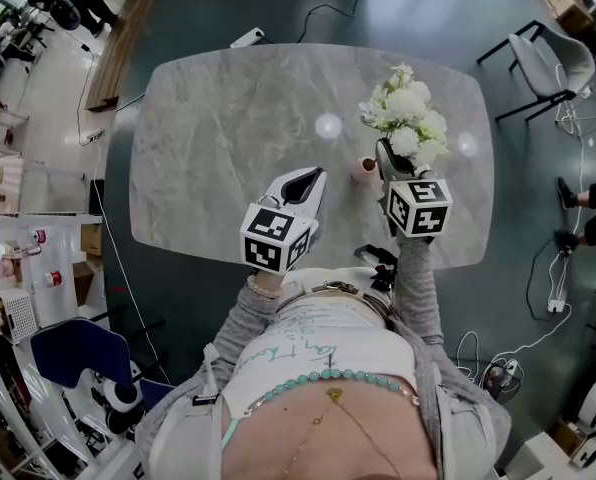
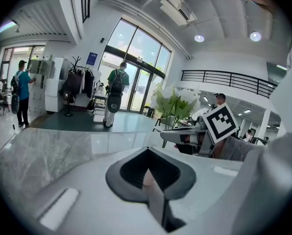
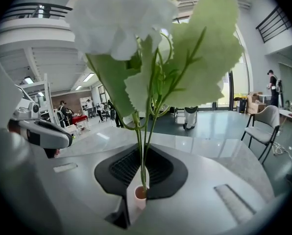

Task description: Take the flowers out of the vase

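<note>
Flowers [image 3: 136,23] stand pinched by their stems in the closed right gripper [image 3: 140,186].

The flowers [image 1: 406,118] are a bunch of fluffy white blooms with pale green leaves on thin green stems. The stems go down into the vase [image 1: 366,167], a tiny white pot with a pinkish-red mouth that stands upright on the grey table [image 1: 238,138]. The right gripper [image 1: 385,156] pinches the stems just above the vase.
</note>
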`<state>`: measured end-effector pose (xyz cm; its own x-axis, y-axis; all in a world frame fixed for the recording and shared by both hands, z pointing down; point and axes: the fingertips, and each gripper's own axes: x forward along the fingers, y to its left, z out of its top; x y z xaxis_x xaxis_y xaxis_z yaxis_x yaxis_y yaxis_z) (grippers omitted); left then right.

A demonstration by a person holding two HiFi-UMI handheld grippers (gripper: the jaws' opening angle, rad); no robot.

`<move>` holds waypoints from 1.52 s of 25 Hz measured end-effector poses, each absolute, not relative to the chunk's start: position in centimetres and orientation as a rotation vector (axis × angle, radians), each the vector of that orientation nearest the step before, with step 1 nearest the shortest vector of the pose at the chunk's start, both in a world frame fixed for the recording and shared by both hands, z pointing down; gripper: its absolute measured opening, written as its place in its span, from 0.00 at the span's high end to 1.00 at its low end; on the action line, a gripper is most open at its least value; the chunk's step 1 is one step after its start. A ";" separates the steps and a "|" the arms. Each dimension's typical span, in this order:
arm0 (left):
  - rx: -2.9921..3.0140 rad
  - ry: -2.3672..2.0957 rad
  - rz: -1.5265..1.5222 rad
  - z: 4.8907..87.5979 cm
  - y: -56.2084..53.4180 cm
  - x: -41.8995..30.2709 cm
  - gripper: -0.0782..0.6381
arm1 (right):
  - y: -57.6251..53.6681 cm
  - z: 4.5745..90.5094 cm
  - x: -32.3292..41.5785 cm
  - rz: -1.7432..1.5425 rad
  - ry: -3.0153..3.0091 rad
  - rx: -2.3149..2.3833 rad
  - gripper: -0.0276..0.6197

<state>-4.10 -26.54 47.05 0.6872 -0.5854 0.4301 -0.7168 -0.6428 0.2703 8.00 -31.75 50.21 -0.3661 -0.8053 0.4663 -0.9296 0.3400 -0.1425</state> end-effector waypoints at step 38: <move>2.548 -0.886 0.408 46.7 -25.2 -2.4 0.89 | -29.4 42.0 6.3 0.459 -2.333 1.560 0.89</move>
<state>-2.44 -25.19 46.68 0.7553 -0.5207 0.3980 -0.6409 -0.7140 0.2820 6.28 -29.43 42.01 -0.3674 -0.8330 0.4137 -0.9276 0.3606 -0.0979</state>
